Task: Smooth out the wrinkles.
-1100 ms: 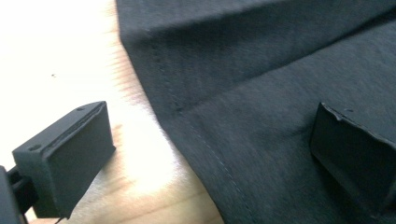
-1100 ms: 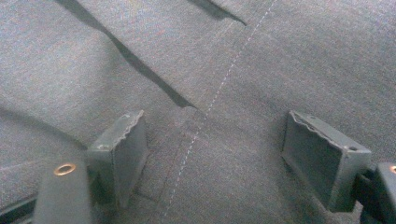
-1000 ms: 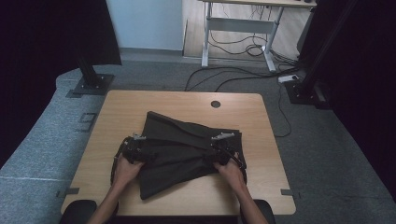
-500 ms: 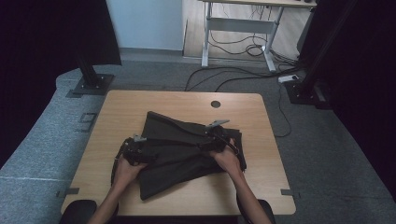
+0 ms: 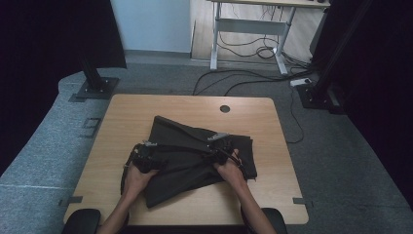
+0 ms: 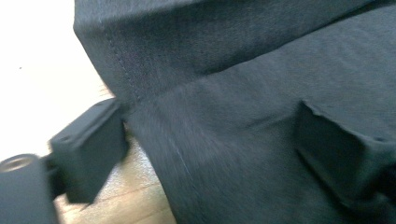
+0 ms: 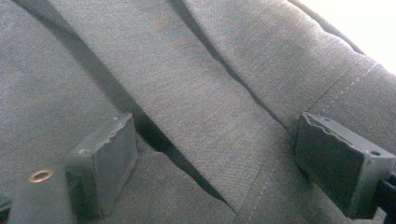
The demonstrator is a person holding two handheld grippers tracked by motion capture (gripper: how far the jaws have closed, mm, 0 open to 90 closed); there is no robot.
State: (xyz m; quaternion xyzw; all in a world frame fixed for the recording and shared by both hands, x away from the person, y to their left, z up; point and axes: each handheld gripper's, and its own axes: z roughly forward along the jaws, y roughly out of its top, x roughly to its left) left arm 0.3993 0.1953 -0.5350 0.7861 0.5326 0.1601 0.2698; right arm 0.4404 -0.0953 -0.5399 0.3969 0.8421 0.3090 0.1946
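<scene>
Folded dark trousers lying lengthwise across frame centre, between left gripper and right gripper, both agape, gripping nothing.

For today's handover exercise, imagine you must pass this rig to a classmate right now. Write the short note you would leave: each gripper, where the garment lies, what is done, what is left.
Left gripper: open, jaws astride the garment's left edge; they have just been closing a little, cloth between them, not yet pinched.
Right gripper: open, jaws just been opening, resting over folded layers and a stitched seam.
Dark grey garment: lies mid-table on the wooden table, toward the person's side.
Done: garment is partly folded, several layers overlapping.
Left: the near left corner sticks out unevenly; probably another fold and squaring up are needed.
</scene>
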